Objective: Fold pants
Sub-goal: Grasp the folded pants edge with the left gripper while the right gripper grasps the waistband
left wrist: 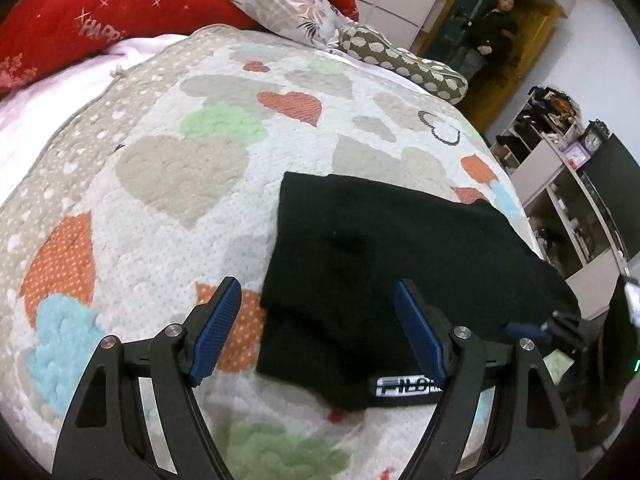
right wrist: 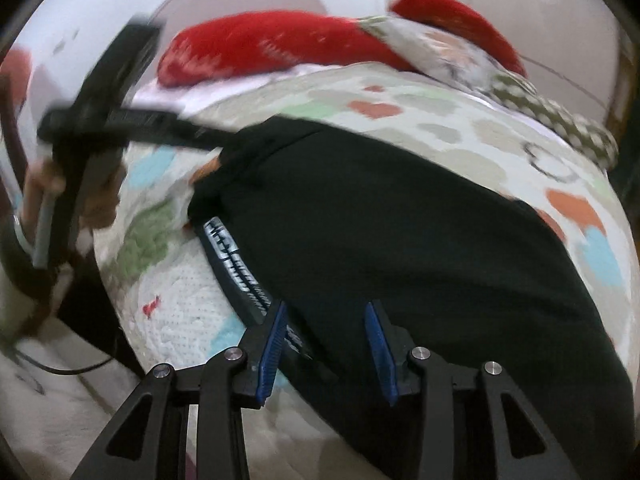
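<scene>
Black pants (left wrist: 384, 264) lie folded into a thick pad on the heart-print quilt (left wrist: 168, 184), their lettered waistband (right wrist: 236, 272) at the near edge and their long axis running away toward the pillows (left wrist: 288, 4). Left gripper (left wrist: 320, 332) hangs wide and empty over the near left corner, the waistband just under its right pad. Right gripper (right wrist: 326, 348), partly open and also empty, sits lower over the waistband end, so I judge it nearer for the next fold.

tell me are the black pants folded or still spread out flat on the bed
Folded, at least once. The black pants lie as a compact block on the heart quilt, no separate legs showing, waistband at the near edge. Both grippers are open, holding nothing.
</scene>
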